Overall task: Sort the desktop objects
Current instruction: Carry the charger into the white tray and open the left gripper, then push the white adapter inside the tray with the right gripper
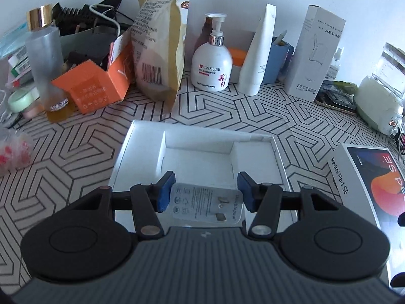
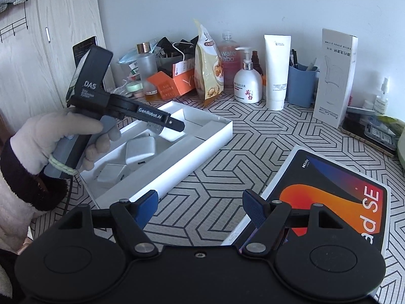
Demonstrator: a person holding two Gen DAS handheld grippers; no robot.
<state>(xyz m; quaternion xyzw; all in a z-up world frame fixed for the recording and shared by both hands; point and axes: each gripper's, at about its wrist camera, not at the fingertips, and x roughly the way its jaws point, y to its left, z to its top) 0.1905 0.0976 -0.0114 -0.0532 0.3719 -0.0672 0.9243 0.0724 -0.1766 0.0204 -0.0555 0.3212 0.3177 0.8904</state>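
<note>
Altogether two white chargers (image 2: 140, 150) lie in the open white box (image 2: 217, 126) on the counter (image 2: 227, 167). Left tongs (image 1: 206, 193) clench one clear-wrapped white adapter (image 1: 207, 204) over that box; its label is blurred. Right tongs (image 2: 200, 209) hang released beside the tablet box (image 2: 336, 202), which is cut off.

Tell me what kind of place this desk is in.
Probably a home bedroom or dorm desk against a wall: toiletries such as a pump lotion bottle, a snack bag, and a tablet box lid on a patterned table cover.
</note>
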